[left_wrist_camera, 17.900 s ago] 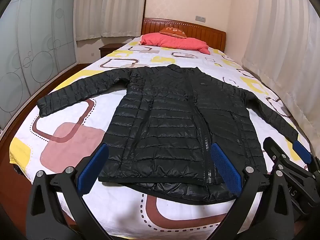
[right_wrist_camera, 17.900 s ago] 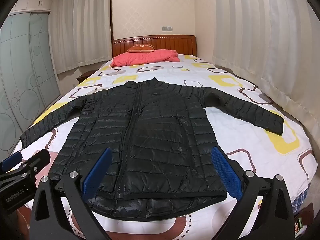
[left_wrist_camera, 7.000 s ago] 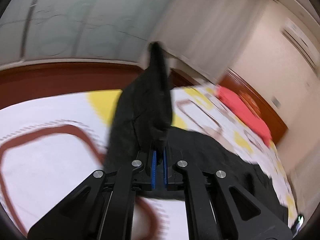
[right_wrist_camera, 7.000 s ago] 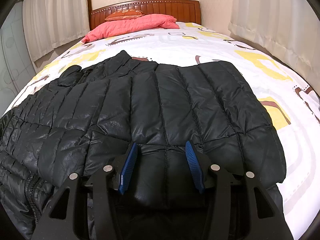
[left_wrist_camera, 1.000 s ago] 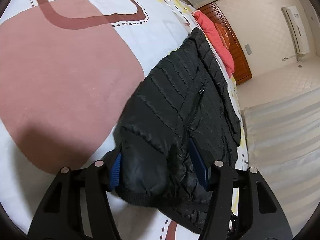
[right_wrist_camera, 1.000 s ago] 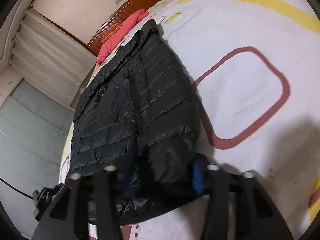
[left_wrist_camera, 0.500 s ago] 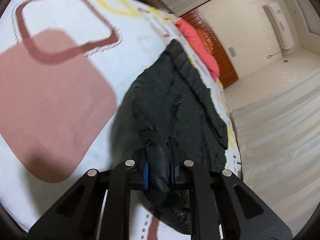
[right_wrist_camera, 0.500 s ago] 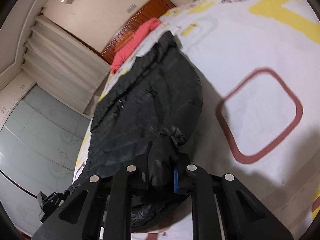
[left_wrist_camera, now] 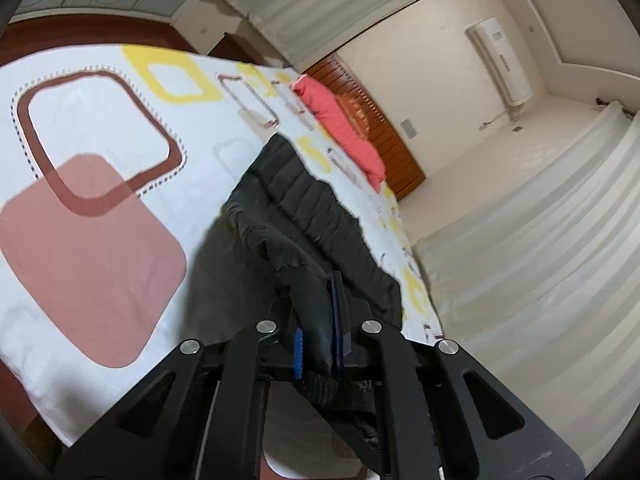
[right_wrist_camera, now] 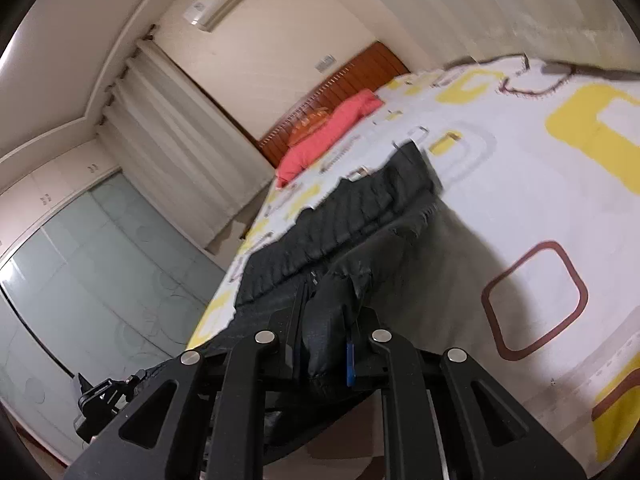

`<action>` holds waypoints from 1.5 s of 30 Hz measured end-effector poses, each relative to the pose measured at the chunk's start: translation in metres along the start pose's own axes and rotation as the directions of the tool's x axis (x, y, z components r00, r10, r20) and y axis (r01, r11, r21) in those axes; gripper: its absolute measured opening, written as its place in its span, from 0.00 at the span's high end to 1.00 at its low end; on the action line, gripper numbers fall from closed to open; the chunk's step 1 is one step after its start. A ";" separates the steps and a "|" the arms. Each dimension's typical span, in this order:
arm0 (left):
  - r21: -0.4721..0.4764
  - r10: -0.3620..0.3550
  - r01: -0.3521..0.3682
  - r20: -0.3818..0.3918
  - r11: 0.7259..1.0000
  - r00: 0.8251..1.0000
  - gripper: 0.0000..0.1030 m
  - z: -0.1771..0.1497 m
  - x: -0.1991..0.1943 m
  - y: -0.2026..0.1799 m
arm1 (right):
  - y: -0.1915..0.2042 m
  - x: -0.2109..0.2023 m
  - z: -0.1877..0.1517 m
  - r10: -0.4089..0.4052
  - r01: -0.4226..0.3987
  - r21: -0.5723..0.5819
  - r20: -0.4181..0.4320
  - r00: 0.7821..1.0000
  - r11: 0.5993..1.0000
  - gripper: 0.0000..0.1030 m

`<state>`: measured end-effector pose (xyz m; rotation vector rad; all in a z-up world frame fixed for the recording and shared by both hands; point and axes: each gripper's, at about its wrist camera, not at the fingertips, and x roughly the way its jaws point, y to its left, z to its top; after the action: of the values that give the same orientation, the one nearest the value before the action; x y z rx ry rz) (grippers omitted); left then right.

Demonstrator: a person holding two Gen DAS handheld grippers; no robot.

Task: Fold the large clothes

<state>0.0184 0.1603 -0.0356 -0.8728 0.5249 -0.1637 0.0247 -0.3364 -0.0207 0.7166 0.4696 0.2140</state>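
Observation:
The black quilted puffer jacket lies along the bed with its sleeves folded in, its collar toward the headboard. My left gripper is shut on the jacket's bottom left corner and holds it raised off the bed. My right gripper is shut on the bottom right corner of the jacket and also holds it raised. The lifted hem hangs between the two grippers. The left gripper shows at the lower left of the right wrist view.
The bed sheet is white with yellow, brown and pink squares. A red pillow lies against the wooden headboard. Curtains hang along one side and frosted wardrobe doors stand on the other.
Both grippers closed on the jacket's bottom corners and have lifted the hem higher off the bed, toward the headboard. The views have tilted upward.

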 end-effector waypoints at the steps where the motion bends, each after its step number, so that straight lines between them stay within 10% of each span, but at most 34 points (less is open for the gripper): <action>1: 0.002 -0.011 0.011 0.011 1.000 1.000 0.91 0.002 -0.009 -0.003 | 0.002 -0.002 0.002 0.007 -0.007 -0.005 0.005 1.000 1.000 0.86; 8: 0.017 -0.075 0.075 0.067 0.997 0.995 0.91 0.015 -0.049 -0.022 | 0.024 -0.034 0.016 0.082 -0.079 -0.042 0.072 0.994 0.996 0.86; 15: 0.021 -0.070 0.069 0.062 0.997 0.996 0.91 0.045 -0.009 -0.034 | 0.022 0.010 0.045 0.120 -0.118 -0.030 0.079 0.990 0.993 0.86; 33: 0.139 0.149 -0.150 0.015 0.979 0.989 0.91 0.144 0.257 -0.047 | -0.014 0.253 0.140 -0.047 0.047 0.000 -0.064 0.997 0.999 0.86; 45: 0.214 0.358 -0.345 -0.027 0.914 0.933 0.91 0.153 0.385 0.003 | -0.065 0.379 0.142 -0.219 0.221 -0.012 -0.179 0.959 0.975 0.86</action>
<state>0.4268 0.1339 -0.1007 -0.5597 0.7055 0.0830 0.4273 -0.3356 -0.0998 0.6495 0.7188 0.0673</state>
